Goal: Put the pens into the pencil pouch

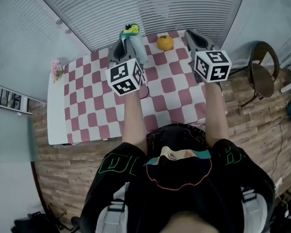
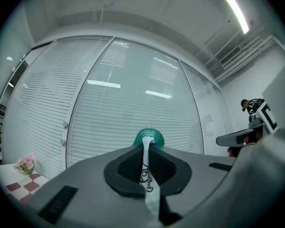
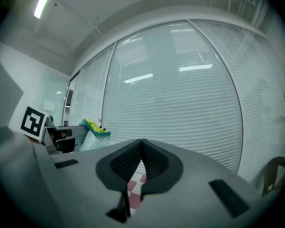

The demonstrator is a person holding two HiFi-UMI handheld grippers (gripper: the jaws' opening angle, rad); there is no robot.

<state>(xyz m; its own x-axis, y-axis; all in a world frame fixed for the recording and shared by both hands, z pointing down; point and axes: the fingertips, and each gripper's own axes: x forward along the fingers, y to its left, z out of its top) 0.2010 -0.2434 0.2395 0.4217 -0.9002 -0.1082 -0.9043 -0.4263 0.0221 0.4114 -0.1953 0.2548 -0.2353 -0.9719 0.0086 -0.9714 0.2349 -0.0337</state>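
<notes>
My left gripper [image 1: 125, 44] is shut on the pencil pouch [image 1: 137, 46], a pale blue-white fabric bag held up over the far side of the table. In the left gripper view the pouch's thin pale edge with black print [image 2: 147, 172] is pinched between the pads, and its teal rim [image 2: 149, 137] sticks out past the tips. In the right gripper view the pouch [image 3: 93, 137] hangs at the left, with something yellow and green at its top. My right gripper [image 1: 196, 38] is shut on nothing, level with the left one, an arm's width to its right; its pads [image 3: 133, 161] meet.
The table [image 1: 57, 125] carries a red and white checked cloth [image 1: 94, 108]. An orange round object [image 1: 165, 42] sits at the far edge between the grippers. Pink flowers [image 1: 55, 69] stand at the far left corner. A chair [image 1: 262, 74] is to the right. Window blinds [image 1: 136, 4] lie beyond.
</notes>
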